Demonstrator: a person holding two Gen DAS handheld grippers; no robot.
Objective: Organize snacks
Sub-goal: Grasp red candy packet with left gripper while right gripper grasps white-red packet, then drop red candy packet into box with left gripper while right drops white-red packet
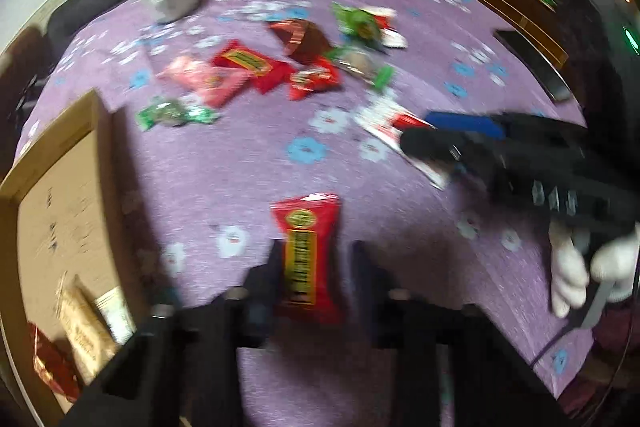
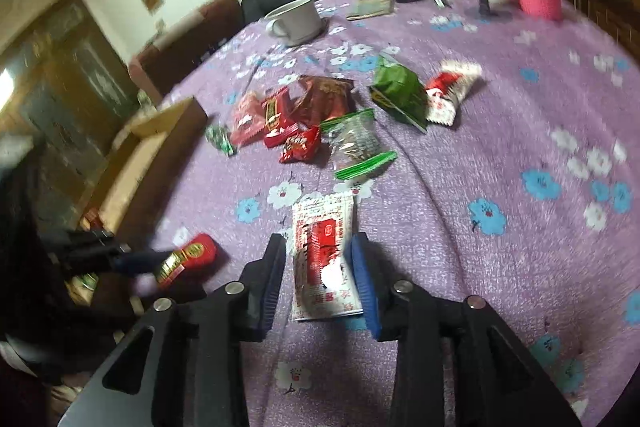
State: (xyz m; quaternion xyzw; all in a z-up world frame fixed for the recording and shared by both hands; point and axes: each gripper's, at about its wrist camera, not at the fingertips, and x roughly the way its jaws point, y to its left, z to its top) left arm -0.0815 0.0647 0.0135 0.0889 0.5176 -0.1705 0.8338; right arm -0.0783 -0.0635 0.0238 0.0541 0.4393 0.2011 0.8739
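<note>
Pinching red snack pack [image 1: 307, 251], apparently, left hand-held gripper [image 1: 316, 267]; long axis along fingers.

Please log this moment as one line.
left hand-held gripper: holds red snack packet | right hand-held gripper: around white-red packet | box: partly filled

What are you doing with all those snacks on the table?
Tidying them into the cardboard box. The left gripper holds a red snack bar. The right gripper straddles a white and red packet that seems to lie on the purple tablecloth. More snacks wait in a pile.
</note>
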